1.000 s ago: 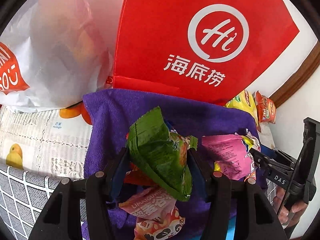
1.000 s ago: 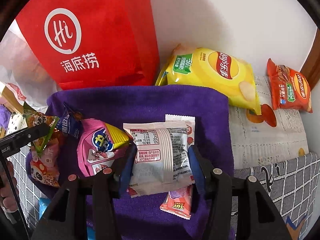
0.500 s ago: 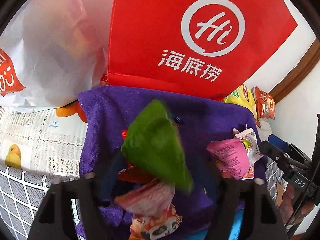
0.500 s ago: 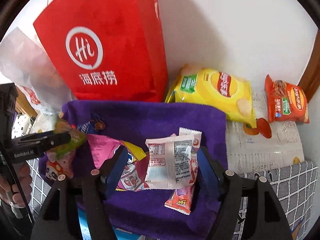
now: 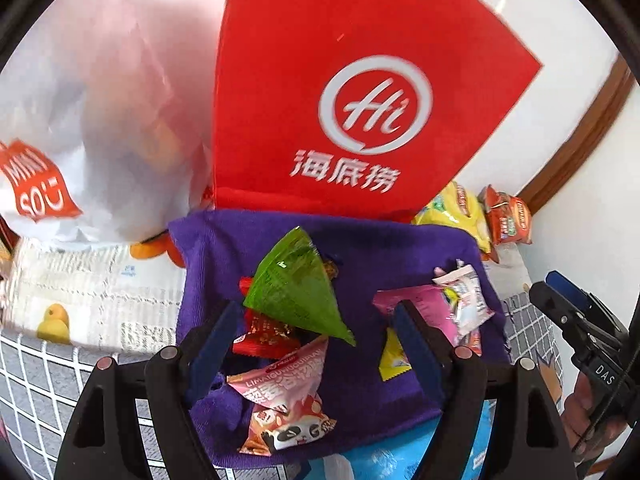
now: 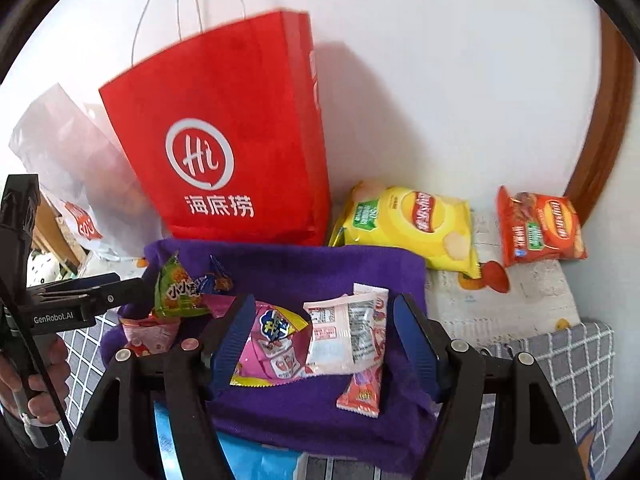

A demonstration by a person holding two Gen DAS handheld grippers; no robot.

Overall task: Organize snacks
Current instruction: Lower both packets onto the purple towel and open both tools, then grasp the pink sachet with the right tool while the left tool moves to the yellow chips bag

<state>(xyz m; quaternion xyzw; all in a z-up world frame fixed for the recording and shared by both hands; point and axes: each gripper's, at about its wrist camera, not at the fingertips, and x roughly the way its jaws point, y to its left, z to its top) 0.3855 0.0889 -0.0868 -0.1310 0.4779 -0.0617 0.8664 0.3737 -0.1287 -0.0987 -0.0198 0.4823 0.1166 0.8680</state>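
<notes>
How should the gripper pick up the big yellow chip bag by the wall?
Take the yellow chip bag by its near sealed edge, coming from the purple cloth side. It lies flat and puffy against the wall, with the red bag close on one side, so a flat seam likely suits open jaws better than its middle.

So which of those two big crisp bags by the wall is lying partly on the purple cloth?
The yellow bag; the orange bag lies apart from the cloth.

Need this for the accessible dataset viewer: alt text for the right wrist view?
Open right gripper above a purple towel with small snack packets, a white one and a pink one between its fingers. Behind: red bag, yellow chips, orange chips; left gripper at left.
</notes>
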